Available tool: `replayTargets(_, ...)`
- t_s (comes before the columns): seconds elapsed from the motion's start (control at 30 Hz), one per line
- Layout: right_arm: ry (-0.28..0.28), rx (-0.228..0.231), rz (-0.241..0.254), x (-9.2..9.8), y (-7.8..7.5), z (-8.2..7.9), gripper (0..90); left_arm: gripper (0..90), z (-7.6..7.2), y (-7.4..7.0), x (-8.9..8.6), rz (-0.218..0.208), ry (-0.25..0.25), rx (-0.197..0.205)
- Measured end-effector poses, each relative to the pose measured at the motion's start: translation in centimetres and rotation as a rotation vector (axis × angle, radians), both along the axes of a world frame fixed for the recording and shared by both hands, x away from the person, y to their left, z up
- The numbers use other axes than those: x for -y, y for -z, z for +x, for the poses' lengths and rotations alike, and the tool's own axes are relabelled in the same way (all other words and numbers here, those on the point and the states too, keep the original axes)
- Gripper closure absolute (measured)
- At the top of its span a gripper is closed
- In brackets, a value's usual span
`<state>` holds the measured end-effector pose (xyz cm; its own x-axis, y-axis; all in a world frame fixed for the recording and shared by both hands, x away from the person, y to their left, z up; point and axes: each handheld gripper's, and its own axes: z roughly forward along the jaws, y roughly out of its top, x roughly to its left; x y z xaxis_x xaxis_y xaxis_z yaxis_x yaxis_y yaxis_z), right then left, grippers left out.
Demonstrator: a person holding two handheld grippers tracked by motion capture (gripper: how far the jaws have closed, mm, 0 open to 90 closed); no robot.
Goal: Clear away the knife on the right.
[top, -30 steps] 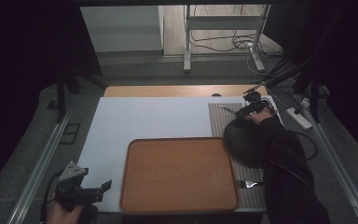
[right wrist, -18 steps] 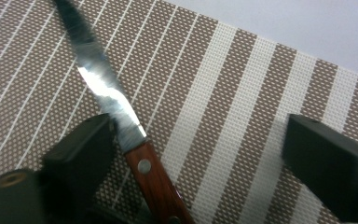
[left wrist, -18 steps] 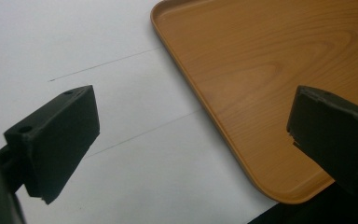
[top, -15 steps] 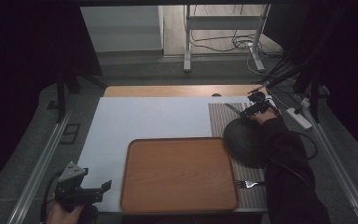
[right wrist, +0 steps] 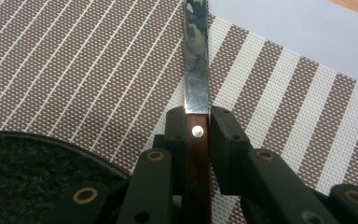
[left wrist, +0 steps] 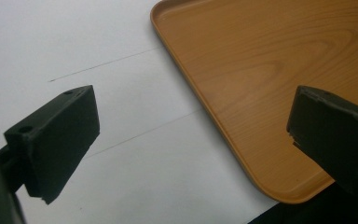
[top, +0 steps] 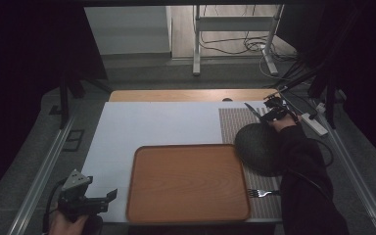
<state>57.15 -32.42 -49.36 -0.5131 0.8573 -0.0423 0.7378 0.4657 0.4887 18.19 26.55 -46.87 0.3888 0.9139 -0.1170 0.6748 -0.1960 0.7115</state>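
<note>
Right gripper edged toward 1 o'clock, jaws clamped on knife handle above striped placemat; probably lifted. Left gripper idle, jaws wide, empty, beside tray.

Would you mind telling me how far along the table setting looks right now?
Early on. Nothing is on the wooden tray yet. The right tongs grip the knife above the striped placemat. The dark plate and fork remain on the placemat; the left tongs are open.

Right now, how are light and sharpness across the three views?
High view: dim, dark at the edges, tray readable. Left gripper view: bright, tray sharp, near gripper soft. Right gripper view: evenly lit, knife blade glinting, placemat weave crisp.
</note>
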Motion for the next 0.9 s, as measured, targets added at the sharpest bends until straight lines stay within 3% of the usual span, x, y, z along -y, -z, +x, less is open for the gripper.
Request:
replayTargets(0.23, -0.019, 0.024, -0.043, 0.3, -0.2, -0.1, 77.9, 2.7, 0.0, 0.0, 0.0, 0.0, 0.0, 0.0)
replayTargets(0.47, 0.019, 0.031, -0.059, 2.0, -0.6, -0.3, 77.9, 2.7, 0.0, 0.0, 0.0, 0.001, 0.0, 0.001)
replayTargets(0.67, 0.052, 0.04, -0.041, 3.6, -1.3, -0.8, 77.9, 2.7, 0.0, 0.0, 0.0, 0.0, 0.0, 0.0)
replayTargets(0.9, 0.045, 0.048, -0.014, 3.2, -2.4, -1.5, 77.8, 2.7, 0.0, 0.0, 0.0, -0.001, 0.001, 0.0)
